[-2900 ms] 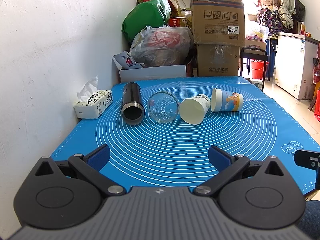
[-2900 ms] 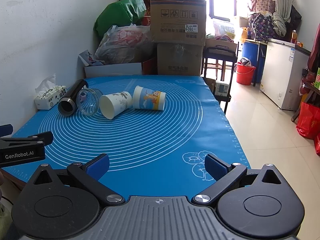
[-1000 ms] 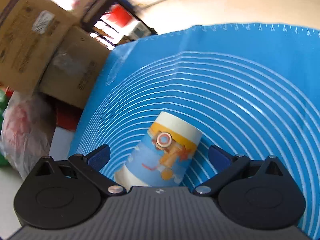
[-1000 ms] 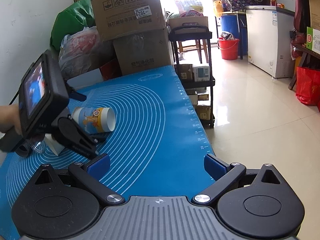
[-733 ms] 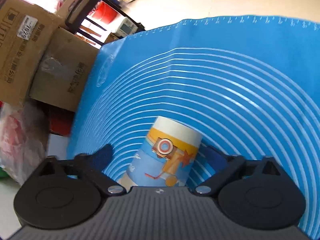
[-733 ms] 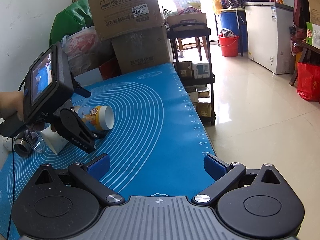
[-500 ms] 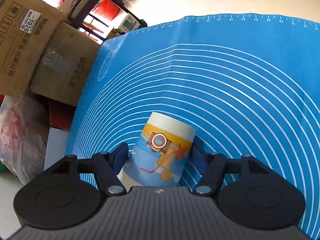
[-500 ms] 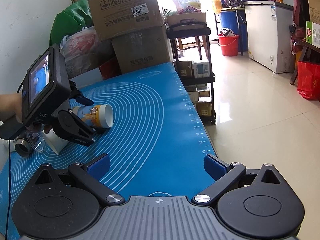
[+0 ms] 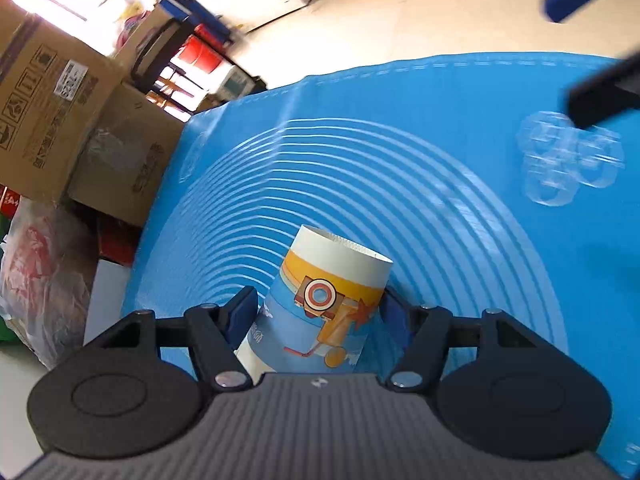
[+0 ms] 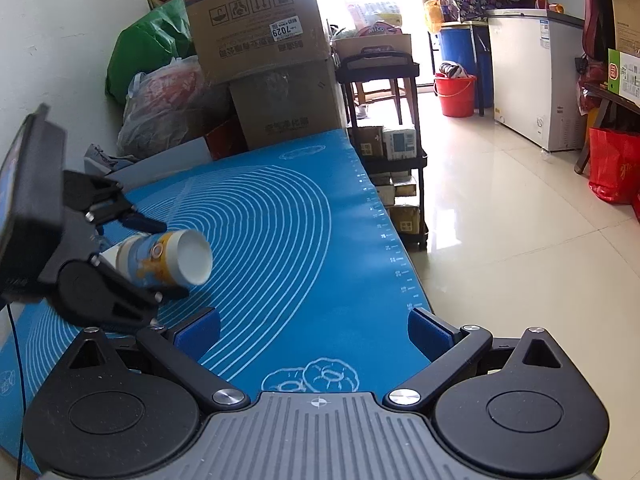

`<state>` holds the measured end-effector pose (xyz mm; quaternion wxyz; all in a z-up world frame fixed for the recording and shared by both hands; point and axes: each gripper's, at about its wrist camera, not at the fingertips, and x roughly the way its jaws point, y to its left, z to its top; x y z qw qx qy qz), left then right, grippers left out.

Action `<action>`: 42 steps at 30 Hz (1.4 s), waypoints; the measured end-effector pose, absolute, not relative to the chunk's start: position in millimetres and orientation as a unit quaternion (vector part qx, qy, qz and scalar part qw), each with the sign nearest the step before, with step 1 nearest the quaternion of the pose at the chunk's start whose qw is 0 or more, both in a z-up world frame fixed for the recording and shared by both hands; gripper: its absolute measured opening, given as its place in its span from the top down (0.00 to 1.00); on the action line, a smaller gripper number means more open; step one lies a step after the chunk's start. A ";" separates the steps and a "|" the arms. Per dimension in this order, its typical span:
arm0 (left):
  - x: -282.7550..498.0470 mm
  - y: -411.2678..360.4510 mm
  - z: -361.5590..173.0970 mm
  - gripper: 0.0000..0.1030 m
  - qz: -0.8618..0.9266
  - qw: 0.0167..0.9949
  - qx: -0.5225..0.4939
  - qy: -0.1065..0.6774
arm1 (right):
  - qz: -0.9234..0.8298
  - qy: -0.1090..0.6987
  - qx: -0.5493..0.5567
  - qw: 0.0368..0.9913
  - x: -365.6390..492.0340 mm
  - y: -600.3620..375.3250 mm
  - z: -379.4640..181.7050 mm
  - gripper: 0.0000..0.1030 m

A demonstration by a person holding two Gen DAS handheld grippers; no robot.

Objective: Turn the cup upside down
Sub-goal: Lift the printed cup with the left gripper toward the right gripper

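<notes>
My left gripper is shut on a paper cup with a blue and orange cartoon print. It holds the cup on its side, lifted off the blue mat. In the right wrist view the cup sits in the left gripper at the left, its white base end pointing right. My right gripper is open and empty over the mat's near edge.
Cardboard boxes and plastic bags are piled behind the table's far end. A black shelf cart stands off the right edge. A second white cup is partly hidden behind the held one.
The left gripper closed on the printed cup and has lifted it off the mat, moving toward the right gripper. The right gripper has stayed open and nearly still.
</notes>
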<state>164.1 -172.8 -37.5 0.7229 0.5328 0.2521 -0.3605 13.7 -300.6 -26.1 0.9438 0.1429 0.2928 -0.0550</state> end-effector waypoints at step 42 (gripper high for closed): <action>115.4 -155.8 -55.0 0.19 -0.352 0.726 0.532 0.258 | -0.056 0.321 0.126 0.937 -2.1 -284.7 -36.2 0.01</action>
